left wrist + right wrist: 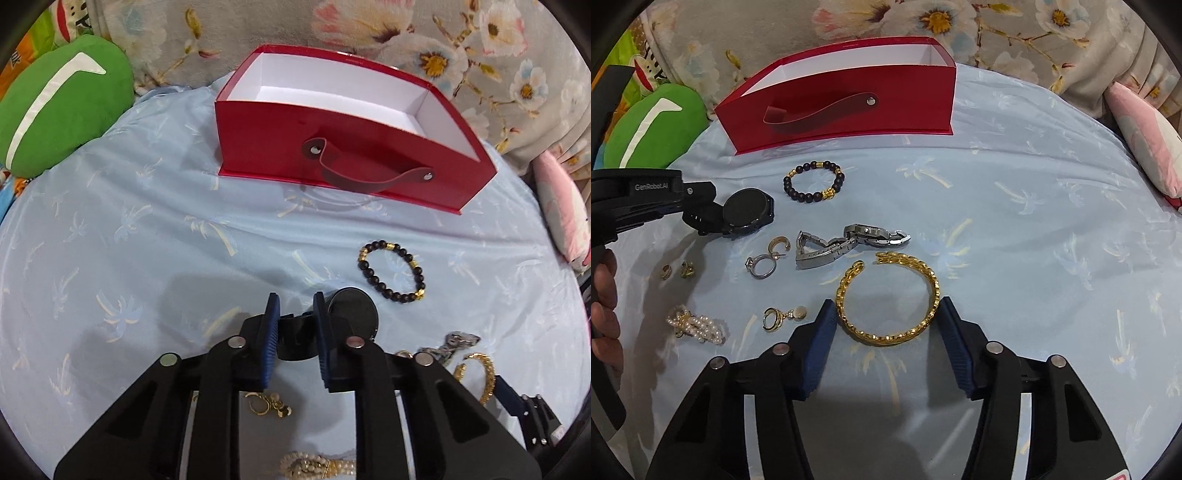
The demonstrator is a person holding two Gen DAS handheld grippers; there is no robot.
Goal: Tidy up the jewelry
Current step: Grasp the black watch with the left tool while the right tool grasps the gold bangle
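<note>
An open red box (332, 155) with a white inside stands at the far side of the blue cloth; it also shows in the right wrist view (849, 107). My left gripper (295, 306) is shut on the strap of a black watch (354, 312), also seen from the side (746, 212). My right gripper (886, 314) is open with its fingers on either side of a gold bangle (890, 299) lying on the cloth. A black bead bracelet (814, 181), a silver watch (849, 240), a silver ring (761, 264), gold earrings (779, 315) and a pearl piece (696, 325) lie nearby.
A green cushion (62, 107) lies at the far left and a pink one (1145, 136) at the far right. A floral fabric (1015, 29) rises behind the box. Blue cloth (1052, 221) stretches to the right of the jewelry.
</note>
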